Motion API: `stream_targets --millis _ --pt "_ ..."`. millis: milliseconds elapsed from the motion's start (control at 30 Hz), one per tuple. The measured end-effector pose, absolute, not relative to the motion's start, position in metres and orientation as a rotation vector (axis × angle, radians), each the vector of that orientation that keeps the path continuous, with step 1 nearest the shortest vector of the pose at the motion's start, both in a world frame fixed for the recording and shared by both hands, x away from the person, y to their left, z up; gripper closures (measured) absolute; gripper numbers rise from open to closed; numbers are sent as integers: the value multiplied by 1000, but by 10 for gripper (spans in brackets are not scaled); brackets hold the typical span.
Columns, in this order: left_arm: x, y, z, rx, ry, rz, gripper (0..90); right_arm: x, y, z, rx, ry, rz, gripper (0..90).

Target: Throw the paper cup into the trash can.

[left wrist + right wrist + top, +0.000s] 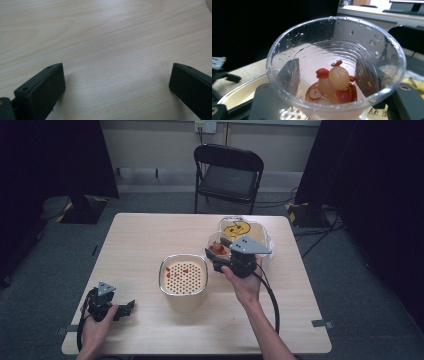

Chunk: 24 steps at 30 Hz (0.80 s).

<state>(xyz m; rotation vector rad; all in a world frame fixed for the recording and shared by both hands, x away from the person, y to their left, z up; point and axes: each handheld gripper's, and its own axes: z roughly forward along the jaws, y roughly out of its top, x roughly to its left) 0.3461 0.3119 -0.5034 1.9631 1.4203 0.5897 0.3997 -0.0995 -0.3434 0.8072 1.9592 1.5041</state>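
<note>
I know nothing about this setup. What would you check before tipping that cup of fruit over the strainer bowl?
1. Right tool clamped on the clear cup, a jaw on each side: ok.
2. Cup upright, fruit pieces at its bottom: ok.
3. Cup directly over the strainer bowl: not ok, it hangs beside the bowl's right rim.
4. Strainer holes free enough to drain: ok, just a few red bits lie on them.
5. Left tool away from the bowl, jaws apart on the table: ok.
6. Liquid left in the cup: cannot tell.
</note>
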Motion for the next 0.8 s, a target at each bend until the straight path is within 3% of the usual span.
stream_targets --millis 800 --pt "346 312 -503 1964 1419 589 0 409 -63 -335 590 2024 1083 416"
